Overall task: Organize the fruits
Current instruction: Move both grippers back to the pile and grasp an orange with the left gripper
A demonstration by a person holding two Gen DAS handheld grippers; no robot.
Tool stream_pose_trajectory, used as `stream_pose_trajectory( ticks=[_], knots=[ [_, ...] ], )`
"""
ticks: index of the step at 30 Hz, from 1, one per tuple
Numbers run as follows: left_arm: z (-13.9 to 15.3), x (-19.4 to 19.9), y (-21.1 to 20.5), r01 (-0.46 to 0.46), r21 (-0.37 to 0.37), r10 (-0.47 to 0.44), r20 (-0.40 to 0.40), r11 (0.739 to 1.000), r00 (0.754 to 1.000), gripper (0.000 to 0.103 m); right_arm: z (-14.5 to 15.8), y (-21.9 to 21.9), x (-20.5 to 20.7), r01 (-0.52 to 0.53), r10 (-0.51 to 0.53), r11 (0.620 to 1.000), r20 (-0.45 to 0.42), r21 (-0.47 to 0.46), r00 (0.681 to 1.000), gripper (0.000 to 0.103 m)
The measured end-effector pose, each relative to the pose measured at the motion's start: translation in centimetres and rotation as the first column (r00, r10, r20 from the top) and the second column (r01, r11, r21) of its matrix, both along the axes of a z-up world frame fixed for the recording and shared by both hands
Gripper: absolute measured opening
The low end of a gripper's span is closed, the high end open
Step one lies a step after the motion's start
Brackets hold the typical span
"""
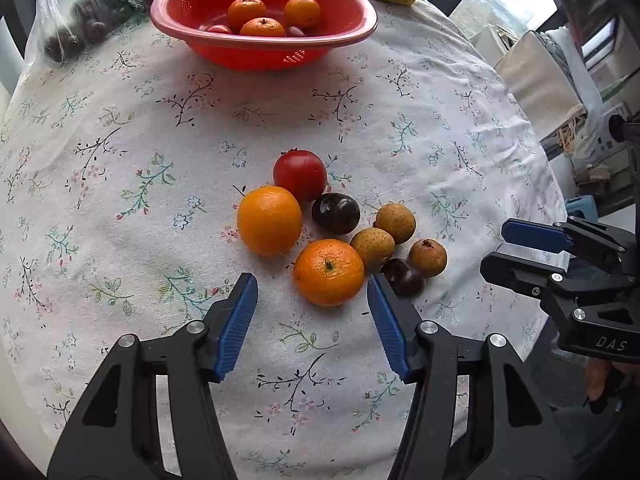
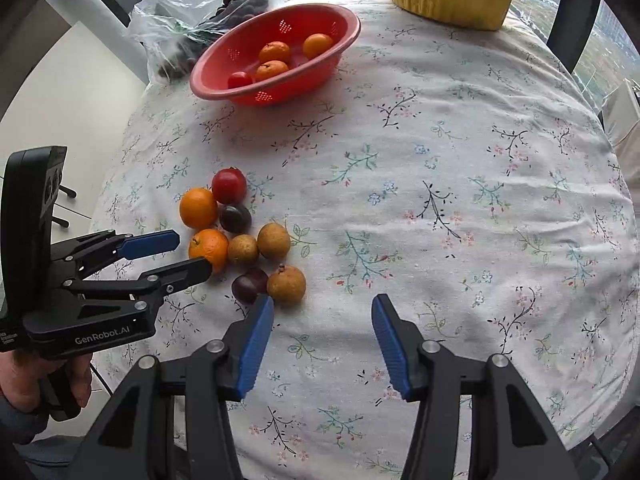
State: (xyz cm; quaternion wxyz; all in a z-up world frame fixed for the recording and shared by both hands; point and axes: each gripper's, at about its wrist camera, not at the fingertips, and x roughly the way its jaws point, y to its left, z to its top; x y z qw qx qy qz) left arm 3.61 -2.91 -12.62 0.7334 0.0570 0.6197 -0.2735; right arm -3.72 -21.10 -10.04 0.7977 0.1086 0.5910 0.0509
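1. My left gripper (image 1: 312, 292) is wide apart, low over the surface (image 1: 120, 160), in front of the near mandarin (image 1: 328, 272). If I close off-center, I think it rolls into the longans (image 1: 373, 249) and the dark plum (image 1: 404, 277) touching it.
2. My right gripper (image 2: 323, 312) is also apart and holds nothing, beside the fruit pile.
3. The red basket (image 2: 240, 92) stands well apart at the far side.

Clustered fruits (image 1: 328, 232) near red colander (image 1: 264, 20)
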Motion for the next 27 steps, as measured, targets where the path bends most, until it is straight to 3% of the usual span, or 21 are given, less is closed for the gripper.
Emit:
stream_pose_trajectory(
  ticks=[13, 20, 27],
  knots=[
    [-1.3, 0.7, -0.9, 0.003, -0.003, -0.003, -0.007, 1.0, 1.0, 0.055, -0.6, -0.4, 0.3, -0.024, 0.024, 1.0, -0.014, 0.003, 1.0, 0.055],
    [-1.4, 0.8, -1.3, 0.028, -0.027, -0.028, 0.0, 0.999, 1.0, 0.038, -0.8, -0.4, 0.7, -0.037, 0.037, 0.999, -0.019, 0.004, 0.999, 0.055],
    [-1.5, 0.5, -1.3, 0.023, -0.047, -0.023, -0.006, 0.999, 1.0, 0.036, -1.0, 0.1, 0.9, -0.057, 0.057, 0.998, -0.023, 0.004, 0.998, 0.055]
  ],
)
